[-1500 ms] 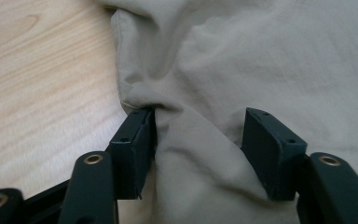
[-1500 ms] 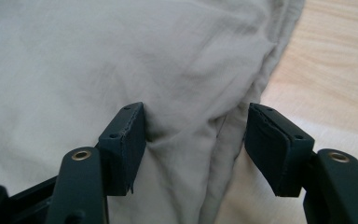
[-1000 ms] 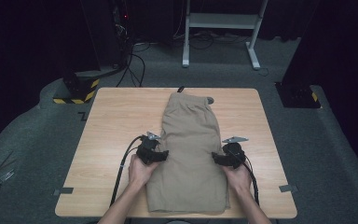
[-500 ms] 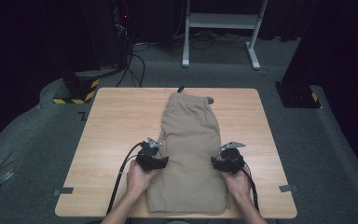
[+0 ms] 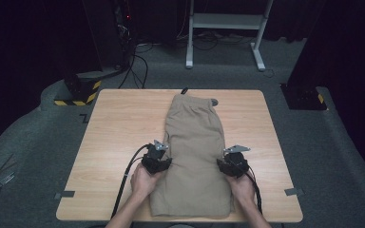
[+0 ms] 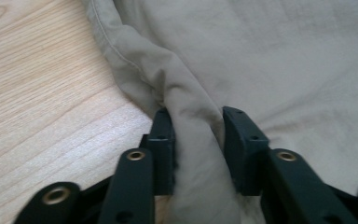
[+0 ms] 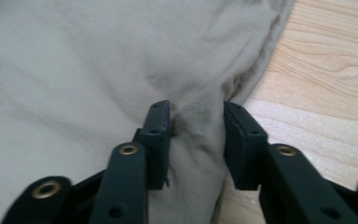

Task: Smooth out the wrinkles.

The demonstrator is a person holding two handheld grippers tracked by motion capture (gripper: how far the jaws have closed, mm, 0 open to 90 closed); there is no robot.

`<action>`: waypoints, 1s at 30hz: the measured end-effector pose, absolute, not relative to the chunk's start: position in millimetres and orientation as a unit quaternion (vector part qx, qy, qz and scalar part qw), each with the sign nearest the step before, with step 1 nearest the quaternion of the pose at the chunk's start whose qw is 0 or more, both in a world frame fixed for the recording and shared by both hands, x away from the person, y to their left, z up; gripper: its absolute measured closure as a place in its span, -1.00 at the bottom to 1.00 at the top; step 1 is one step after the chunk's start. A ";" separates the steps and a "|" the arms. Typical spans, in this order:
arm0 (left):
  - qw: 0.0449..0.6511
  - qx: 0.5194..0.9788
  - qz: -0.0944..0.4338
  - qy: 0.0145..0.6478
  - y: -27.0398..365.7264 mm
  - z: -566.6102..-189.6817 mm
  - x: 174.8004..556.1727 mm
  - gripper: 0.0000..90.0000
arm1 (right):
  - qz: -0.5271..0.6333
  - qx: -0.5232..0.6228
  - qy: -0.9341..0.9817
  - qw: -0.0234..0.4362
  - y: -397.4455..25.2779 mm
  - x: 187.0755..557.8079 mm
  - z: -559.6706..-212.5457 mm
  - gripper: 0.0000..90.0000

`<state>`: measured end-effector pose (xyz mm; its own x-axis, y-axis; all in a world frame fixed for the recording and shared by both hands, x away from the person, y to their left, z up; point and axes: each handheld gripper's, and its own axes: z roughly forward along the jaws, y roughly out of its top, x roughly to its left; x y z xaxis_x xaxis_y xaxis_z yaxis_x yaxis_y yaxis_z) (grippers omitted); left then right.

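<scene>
Each hand-held gripper, left (image 6: 198, 140) and right (image 7: 196, 140), seemingly pinches the khaki shorts' (image 5: 195, 142) side edge.

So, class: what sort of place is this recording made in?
Probably a lab or studio: a lone wooden table on grey carpet, dark surroundings, loose cables, and hazard-striped equipment base.

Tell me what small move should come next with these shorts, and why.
Probably lift both edges a little and carry them forward toward the waistband to fold the shorts. The left gripper and right gripper each have a ridge of cloth bunched between the jaws at opposite side edges, with the rest lying flat on the table.
</scene>
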<state>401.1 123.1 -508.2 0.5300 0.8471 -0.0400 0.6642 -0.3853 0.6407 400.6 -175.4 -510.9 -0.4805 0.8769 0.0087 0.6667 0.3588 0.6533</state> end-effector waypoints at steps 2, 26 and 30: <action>0.306 0.822 0.146 0.458 123.3 -507.6 401.8 0.56 | 0.305 0.475 0.807 0.173 -175.1 400.7 -511.2 0.57; 0.366 0.811 0.107 0.443 134.4 -489.5 398.7 0.87 | 0.358 0.433 0.812 0.156 -187.3 394.1 -494.9 0.93; 0.386 0.802 0.105 0.443 137.8 -481.1 394.5 0.87 | 0.363 0.420 0.813 0.175 -187.2 390.6 -484.8 0.93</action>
